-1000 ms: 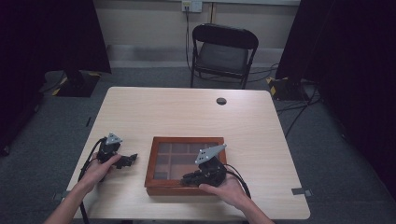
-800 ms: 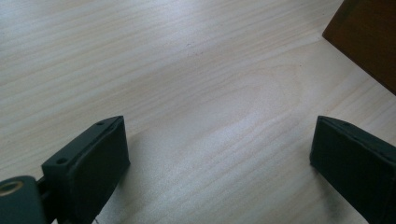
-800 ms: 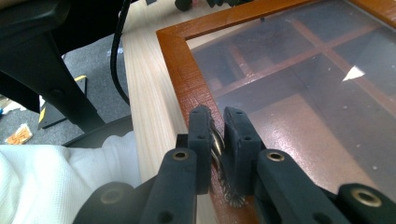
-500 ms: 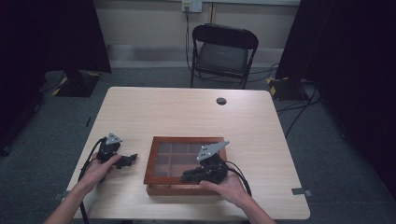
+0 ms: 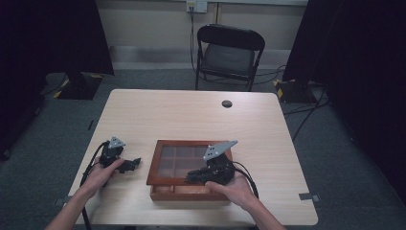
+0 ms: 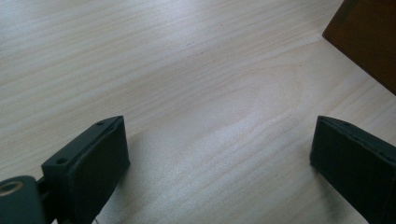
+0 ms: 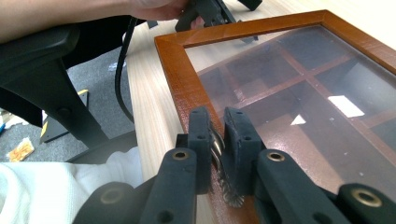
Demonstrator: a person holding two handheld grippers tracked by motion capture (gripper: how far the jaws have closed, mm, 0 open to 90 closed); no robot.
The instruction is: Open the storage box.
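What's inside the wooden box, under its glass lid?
Through the glass lid of the wooden box, wooden dividers form compartments that look empty. The right tool hides the near part.

1. High view: fixed above the near edge of the table; looks forward and down; far off, chair at 12 o'clock.
2. Left gripper view: close over the tabletop; wooden box corner at 2 o'clock.
3. Right gripper view: very near the box's glass lid; left gripper at 12 o'clock.
4. All three share box and tabletop.
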